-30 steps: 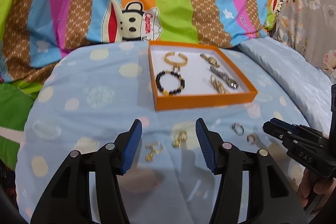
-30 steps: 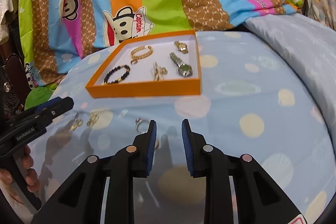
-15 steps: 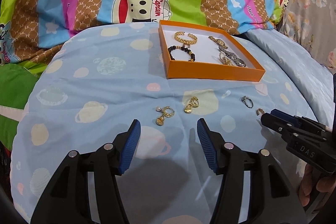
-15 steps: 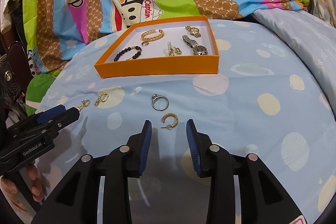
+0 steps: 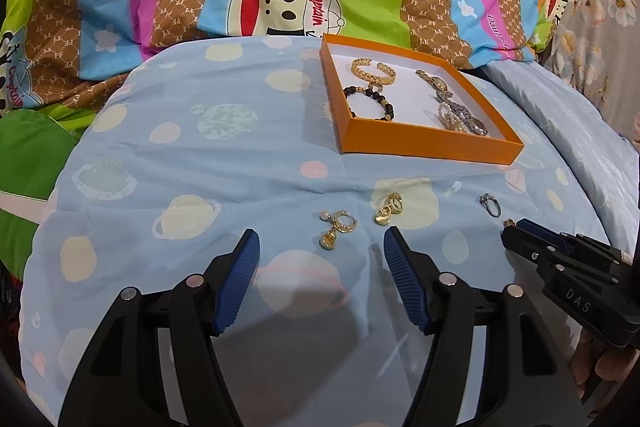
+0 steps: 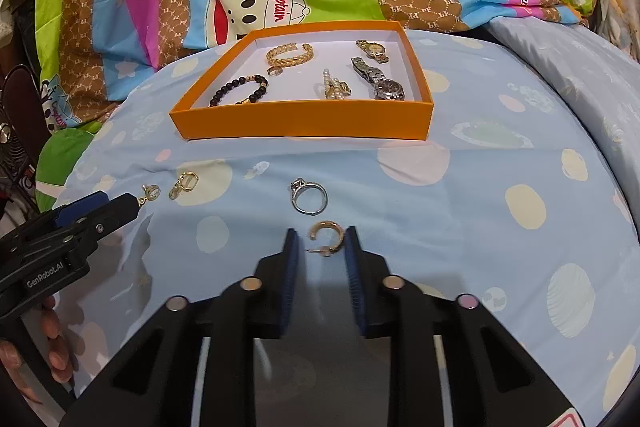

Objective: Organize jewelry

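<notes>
The right tool (image 6: 322, 241) was narrowly parted around a gold hoop earring (image 6: 327, 235) on the bed (image 6: 500, 259); contact could not be told. The left tool (image 5: 321, 253) was held wide, empty.

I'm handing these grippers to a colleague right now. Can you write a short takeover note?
Right gripper: open, straddling the gold hoop on the sheet, not yet closed on it.
Left gripper: open, empty, just short of two gold earrings.
Silver ring lies loose beyond the hoop.
Done: orange box holds two bracelets, two watches and a pearl piece.
Left: box the hoop, ring and both earrings.
</notes>
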Demonstrator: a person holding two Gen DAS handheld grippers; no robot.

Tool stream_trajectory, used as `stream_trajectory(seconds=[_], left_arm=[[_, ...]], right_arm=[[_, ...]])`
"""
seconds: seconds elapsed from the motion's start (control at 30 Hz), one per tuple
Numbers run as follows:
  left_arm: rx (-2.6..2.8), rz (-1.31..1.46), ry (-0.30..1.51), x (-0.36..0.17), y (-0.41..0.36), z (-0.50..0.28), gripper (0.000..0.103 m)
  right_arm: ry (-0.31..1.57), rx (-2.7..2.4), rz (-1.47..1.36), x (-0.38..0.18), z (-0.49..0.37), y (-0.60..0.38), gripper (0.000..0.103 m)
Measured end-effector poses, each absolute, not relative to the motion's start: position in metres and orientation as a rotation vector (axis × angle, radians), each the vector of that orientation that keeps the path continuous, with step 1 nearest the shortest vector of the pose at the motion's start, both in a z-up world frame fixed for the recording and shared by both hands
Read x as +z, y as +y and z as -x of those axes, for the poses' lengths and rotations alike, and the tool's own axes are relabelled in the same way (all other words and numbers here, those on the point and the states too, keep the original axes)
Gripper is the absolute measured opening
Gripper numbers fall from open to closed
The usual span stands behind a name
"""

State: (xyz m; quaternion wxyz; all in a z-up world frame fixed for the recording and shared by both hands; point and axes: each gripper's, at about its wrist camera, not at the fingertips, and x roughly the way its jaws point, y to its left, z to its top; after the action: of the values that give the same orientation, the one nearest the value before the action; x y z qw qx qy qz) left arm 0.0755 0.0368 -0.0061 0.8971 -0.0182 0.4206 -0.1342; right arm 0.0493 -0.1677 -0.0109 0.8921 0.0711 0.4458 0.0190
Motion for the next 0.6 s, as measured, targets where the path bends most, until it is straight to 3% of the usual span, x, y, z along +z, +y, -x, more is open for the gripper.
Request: stream_trajectory(seconds=[0.17, 0.3, 0.5, 0.6], left_arm=[[-0.292, 0.02, 0.902, -0.011, 0.032, -0.086, 0.062], [-0.286, -0.007, 0.908, -0.013, 0.028, -0.091, 0.054], [-0.325, -0.015, 0.906, -0.014, 0.025, -0.092, 0.028], [-0.34, -0.007, 0.908, -0.014, 0.025, -0.094, 0.021]], right_arm=[[0.922, 0.039, -0.15, -0.011, -0.049, -0.169, 0.017], [0.921, 0.04, -0.162, -0.011, -0.049, -0.171, 0.017], [0.92, 0.042, -0.167, -0.01, -0.049, -0.171, 0.017], [0.919, 0.042, -0.166, -0.011, -0.049, -0.171, 0.017]])
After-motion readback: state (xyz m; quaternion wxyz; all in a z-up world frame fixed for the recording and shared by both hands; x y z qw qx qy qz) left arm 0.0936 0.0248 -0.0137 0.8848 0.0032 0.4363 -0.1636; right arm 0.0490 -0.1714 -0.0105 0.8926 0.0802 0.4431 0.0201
